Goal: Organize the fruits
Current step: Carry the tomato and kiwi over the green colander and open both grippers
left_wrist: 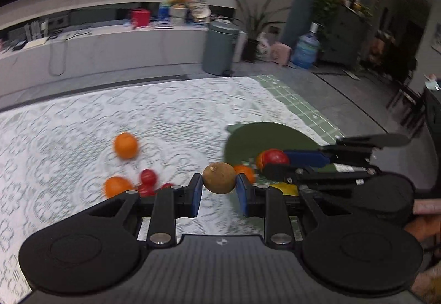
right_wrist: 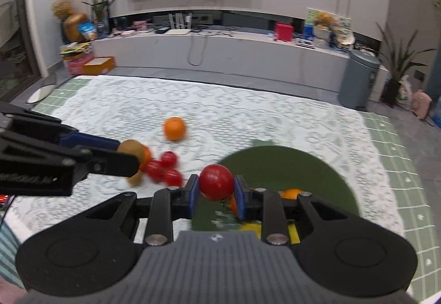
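Gripping a brown kiwi (left_wrist: 219,178), the left gripper (left_wrist: 219,188) hid the green plate (right_wrist: 289,166); the right gripper (right_wrist: 216,188) clamped a red tomato (right_wrist: 216,181) over it.

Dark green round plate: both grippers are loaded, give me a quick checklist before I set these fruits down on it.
1. Left gripper shut on the brown oval kiwi: ok.
2. Right gripper shut on the round red tomato: ok.
3. Dark green round plate has bare space: ok.
4. Plate already holds an orange fruit; clearance beside it: cannot tell.
5. Grippers apart from each other: ok.
6. Loose orange and small red tomatoes remain on the white lace cloth: not ok.
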